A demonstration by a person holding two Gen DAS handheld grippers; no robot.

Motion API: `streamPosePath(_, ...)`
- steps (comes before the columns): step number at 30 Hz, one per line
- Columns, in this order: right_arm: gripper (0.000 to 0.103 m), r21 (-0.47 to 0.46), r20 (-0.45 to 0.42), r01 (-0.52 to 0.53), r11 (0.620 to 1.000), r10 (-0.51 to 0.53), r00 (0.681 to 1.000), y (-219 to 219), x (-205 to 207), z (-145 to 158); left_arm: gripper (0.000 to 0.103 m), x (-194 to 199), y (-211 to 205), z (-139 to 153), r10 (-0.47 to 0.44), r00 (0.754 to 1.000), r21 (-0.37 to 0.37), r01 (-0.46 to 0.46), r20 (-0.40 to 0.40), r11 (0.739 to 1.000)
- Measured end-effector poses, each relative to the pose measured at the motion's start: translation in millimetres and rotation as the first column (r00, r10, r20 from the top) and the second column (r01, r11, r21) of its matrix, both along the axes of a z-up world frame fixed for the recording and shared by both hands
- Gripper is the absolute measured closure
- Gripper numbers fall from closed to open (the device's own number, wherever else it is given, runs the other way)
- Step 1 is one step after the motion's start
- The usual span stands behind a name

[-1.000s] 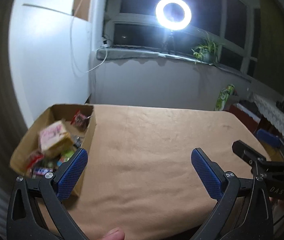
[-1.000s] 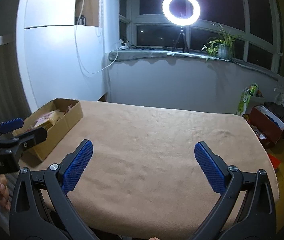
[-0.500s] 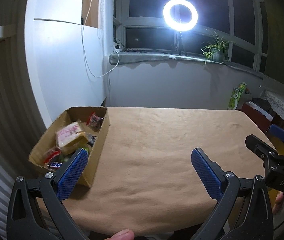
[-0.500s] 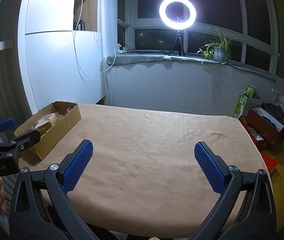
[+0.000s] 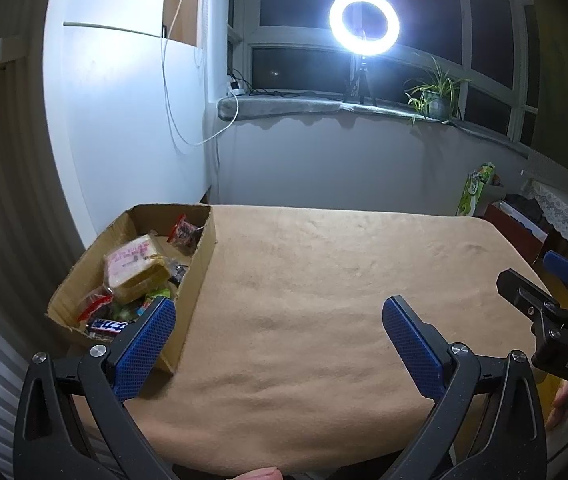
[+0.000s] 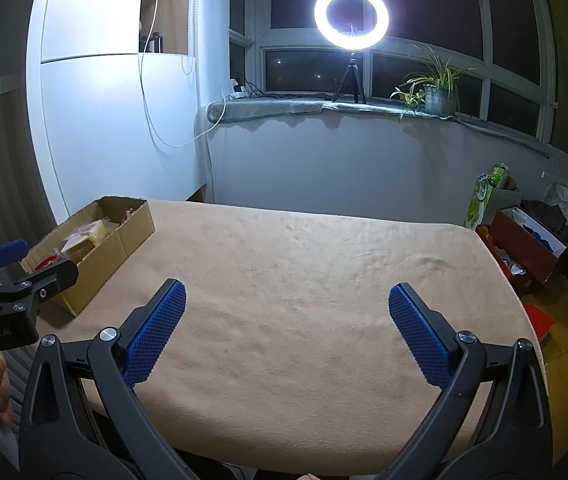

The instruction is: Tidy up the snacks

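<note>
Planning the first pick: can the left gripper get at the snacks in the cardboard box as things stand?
Probably yes. The left gripper is open and empty, the cardboard box is open-topped beside its left finger, and nothing covers the snacks.

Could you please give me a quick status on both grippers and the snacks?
Left hand-held gripper open, empty. Right hand-held gripper open, empty. Snacks all in cardboard box, table's left edge. Nothing in the way.

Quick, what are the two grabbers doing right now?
Left gripper: open, holding nothing.
Right gripper: open, holding nothing.
</note>
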State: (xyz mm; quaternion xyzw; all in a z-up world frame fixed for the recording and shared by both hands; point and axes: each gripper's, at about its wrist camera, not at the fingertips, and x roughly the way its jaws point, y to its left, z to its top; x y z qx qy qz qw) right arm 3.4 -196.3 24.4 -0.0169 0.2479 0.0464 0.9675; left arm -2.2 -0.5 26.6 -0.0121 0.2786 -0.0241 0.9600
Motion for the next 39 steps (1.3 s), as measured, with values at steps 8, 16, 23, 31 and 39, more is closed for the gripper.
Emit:
streamPosePath(8,0.0,0.001,-0.012,-0.005,1.0,0.005,1.0,1.4,2.2,-5.6,0.0,0.6,0.3,-3.4,-0.003,1.0,-0.011,0.003,-0.015,1.0)
streamPosePath(16,0.0,-0.001,-0.015,-0.007,1.0,0.007,1.0,1.5,1.9,-6.7,0.0,0.0,-1.1,-4.8,-0.003,1.0,-0.002,0.003,-0.018,1.0)
streamPosePath(23,0.0,-0.001,-0.014,-0.008,1.0,0.008,1.0,1.6,2.1,-6.4,0.0,0.1,-1.9,-5.1,-0.002,1.0,0.005,0.002,-0.017,1.0)
streamPosePath(31,0.0,-0.003,-0.016,-0.007,1.0,0.007,1.0,2.4,1.7,-7.0,0.0,-0.8,-1.9,-4.6,-0.001,1.0,0.007,0.001,-0.015,1.0)
streamPosePath(39,0.0,-0.002,-0.015,-0.007,1.0,0.007,1.0,2.5,2.1,-6.4,0.0,-0.7,0.4,-4.2,0.0,1.0,0.009,0.0,-0.015,1.0)
